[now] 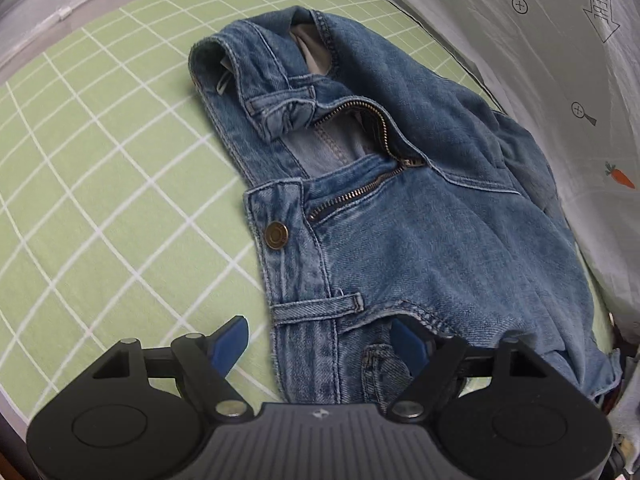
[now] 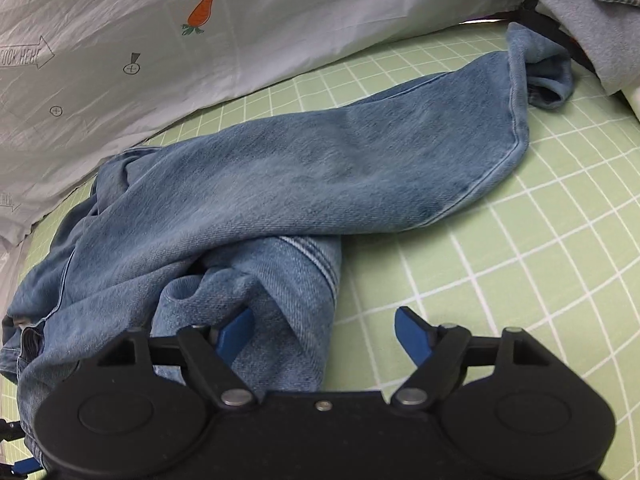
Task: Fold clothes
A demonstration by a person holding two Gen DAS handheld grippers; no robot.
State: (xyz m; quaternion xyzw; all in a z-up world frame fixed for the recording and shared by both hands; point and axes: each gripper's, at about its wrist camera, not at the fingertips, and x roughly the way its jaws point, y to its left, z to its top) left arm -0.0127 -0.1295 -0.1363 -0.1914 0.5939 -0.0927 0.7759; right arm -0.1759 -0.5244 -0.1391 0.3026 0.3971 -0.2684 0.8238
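The jeans (image 1: 420, 208) lie rumpled on the green checked sheet (image 1: 100, 200), fly unzipped and waistband twisted open, with one leg (image 2: 340, 168) draped across the other toward the far right, where its hem bunches against a grey garment (image 2: 592, 32). A white carrot-print quilt (image 2: 200, 40) crowds the far edge.

The chief risk, as I judge it, is a shallow or single-layer pinch — denim this thick and layered could slip out, or only the top layer could lift, leaving the leg beneath twisted. A pull on the far leg might also drag the grey garment along, since the two touch.

The left gripper (image 1: 324, 344) sits low at the near end of the waistband (one belt loop just ahead of it), its blue fingers (image 1: 230, 340) spread wide to either side of the band, pinching nothing. The right gripper (image 2: 326, 334) hovers low over the folded-under leg near its striped selvedge, also spread — its left finger rests against the denim, its right over bare sheet.
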